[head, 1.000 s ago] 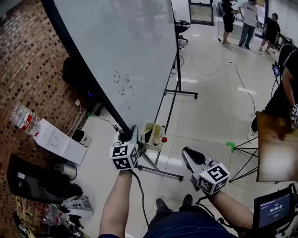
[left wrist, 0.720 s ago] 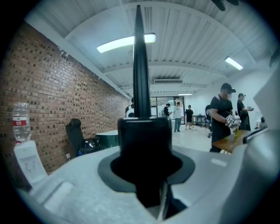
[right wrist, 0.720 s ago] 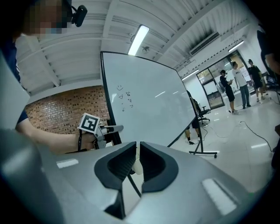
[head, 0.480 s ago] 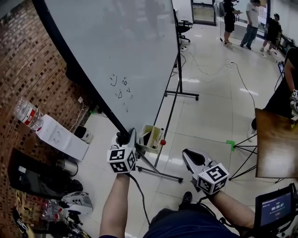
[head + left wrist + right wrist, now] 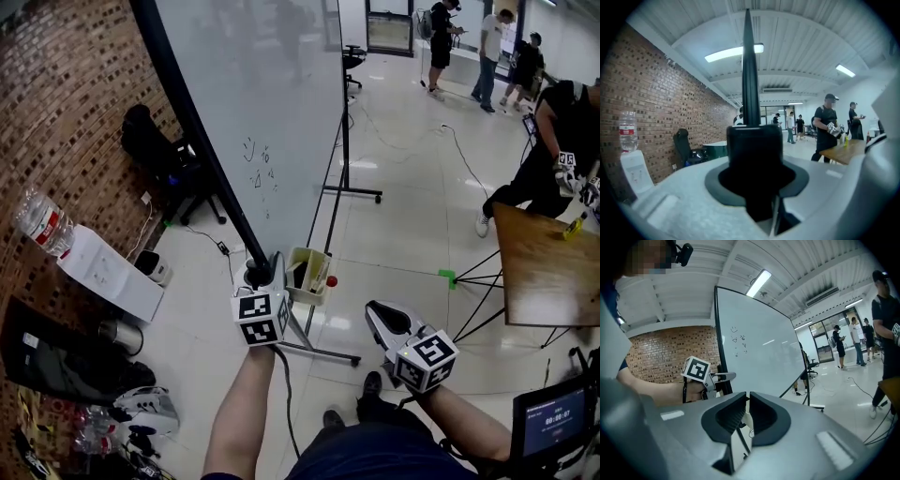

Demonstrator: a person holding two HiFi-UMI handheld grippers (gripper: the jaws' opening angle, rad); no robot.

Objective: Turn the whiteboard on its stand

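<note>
Whiteboard (image 5: 267, 103) stands tilted on its stand (image 5: 344, 159) in head view. It runs from the top down to the L gripper (image 5: 265, 272) and has small doodles on it. L gripper is clamped on the board's black bottom corner, just beside a pale tray (image 5: 307, 274) w/ a red bit on it. R gripper (image 5: 378, 314) hangs apart from the board, jaws pressed together, nothing in them. Brick wall (image 5: 66, 103) is at left, wood table (image 5: 544, 267) at right. Left gripper view: Whiteboard (image 5: 748, 70) is seen edge-on as a thin black strip going up, its black corner gripped tight btwn the jaws. Right gripper view: R gripper (image 5: 746, 404) jaws nearly touch, empty. Whiteboard (image 5: 759, 343) stands ahead, w/ L gripper (image 5: 723, 377) on its dark edge.
</note>
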